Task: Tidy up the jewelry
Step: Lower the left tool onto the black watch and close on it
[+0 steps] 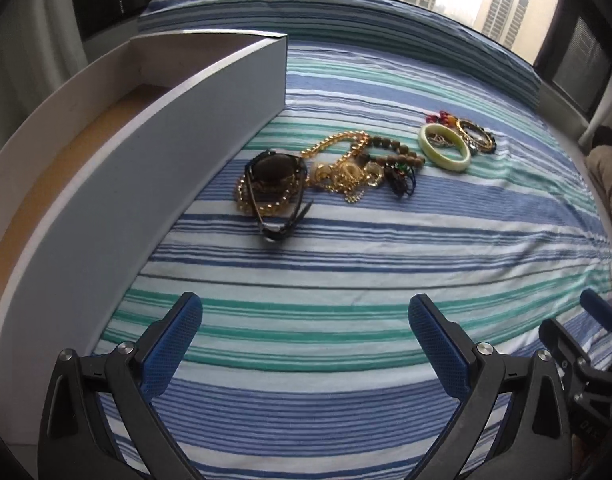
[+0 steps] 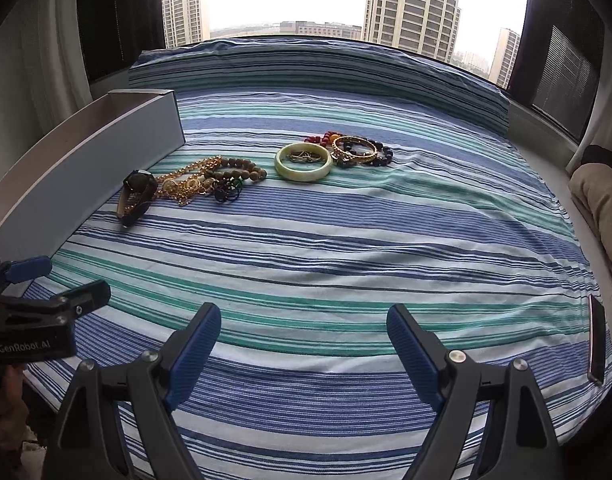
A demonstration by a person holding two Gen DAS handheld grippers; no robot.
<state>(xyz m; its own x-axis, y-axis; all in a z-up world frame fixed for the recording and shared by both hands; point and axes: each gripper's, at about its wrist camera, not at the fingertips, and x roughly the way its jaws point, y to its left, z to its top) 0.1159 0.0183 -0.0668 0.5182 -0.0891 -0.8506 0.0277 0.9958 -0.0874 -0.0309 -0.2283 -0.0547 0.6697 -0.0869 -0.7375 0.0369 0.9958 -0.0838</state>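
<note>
Both claws, left gripper (image 1: 305,322) and right gripper (image 2: 304,330), hover wide open and empty over the blue-green striped bedsheet (image 2: 346,240), tangled gold chains (image 1: 346,164) beside the white open box (image 1: 106,152) at its left edge.

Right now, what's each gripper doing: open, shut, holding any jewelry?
Left gripper: open, holding nothing, above the striped sheet.
Right gripper: open, holding nothing.

From the right wrist view, the only clear lettering is "GenRobot.AI", printed in pale letters on the black body of the left gripper (image 2: 28,276) at the lower left edge. In the left wrist view, a few small white characters sit on the right gripper (image 1: 586,364), too blurred to read.
</note>
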